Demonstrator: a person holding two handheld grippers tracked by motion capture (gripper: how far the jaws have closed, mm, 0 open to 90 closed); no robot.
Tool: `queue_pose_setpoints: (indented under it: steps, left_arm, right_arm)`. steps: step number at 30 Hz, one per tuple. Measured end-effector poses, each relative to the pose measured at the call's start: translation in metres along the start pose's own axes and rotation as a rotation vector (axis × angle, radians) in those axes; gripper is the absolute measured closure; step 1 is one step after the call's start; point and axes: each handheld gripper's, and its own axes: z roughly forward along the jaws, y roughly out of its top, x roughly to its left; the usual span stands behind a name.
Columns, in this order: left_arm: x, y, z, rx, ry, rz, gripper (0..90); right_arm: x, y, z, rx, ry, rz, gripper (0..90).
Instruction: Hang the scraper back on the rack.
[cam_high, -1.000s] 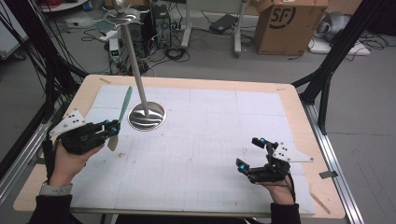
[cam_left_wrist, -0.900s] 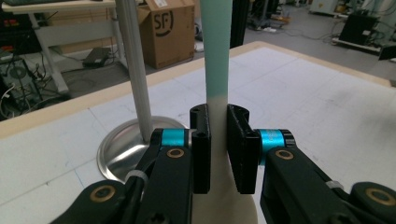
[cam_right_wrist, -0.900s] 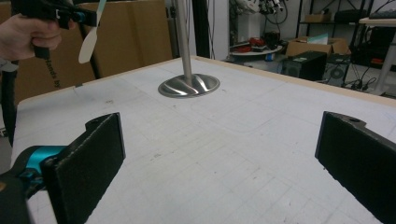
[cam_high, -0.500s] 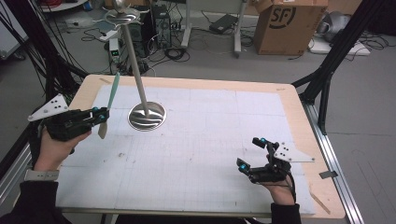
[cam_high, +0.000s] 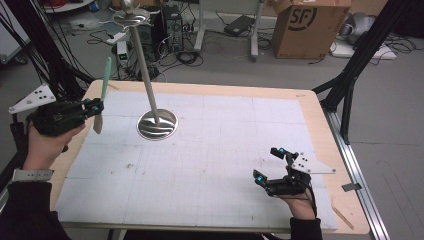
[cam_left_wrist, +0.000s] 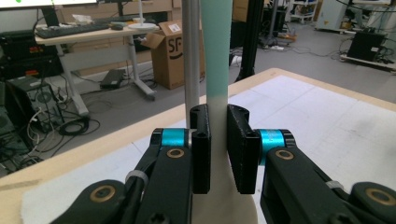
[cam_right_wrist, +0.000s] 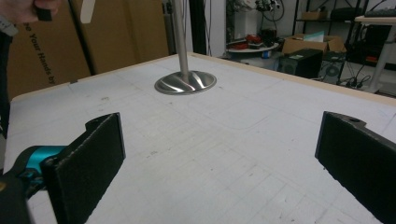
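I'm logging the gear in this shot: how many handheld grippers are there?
2. The left gripper is raised over the table's left edge, shut on a green-and-cream utensil. The right gripper sits low at the table's near right, jaws open.

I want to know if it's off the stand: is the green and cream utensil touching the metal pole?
Apart. The high view shows bare table between the utensil and the pole.
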Motion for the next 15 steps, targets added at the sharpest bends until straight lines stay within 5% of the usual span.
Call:
queue_pose_setpoints:
  steps: [15]
  left_arm:
    - [0.018,0.028,0.003,-0.062,0.016,-0.049,80.2]
  right_arm:
    - [-0.001,0.001,-0.002,-0.006,-0.001,0.003,0.3]
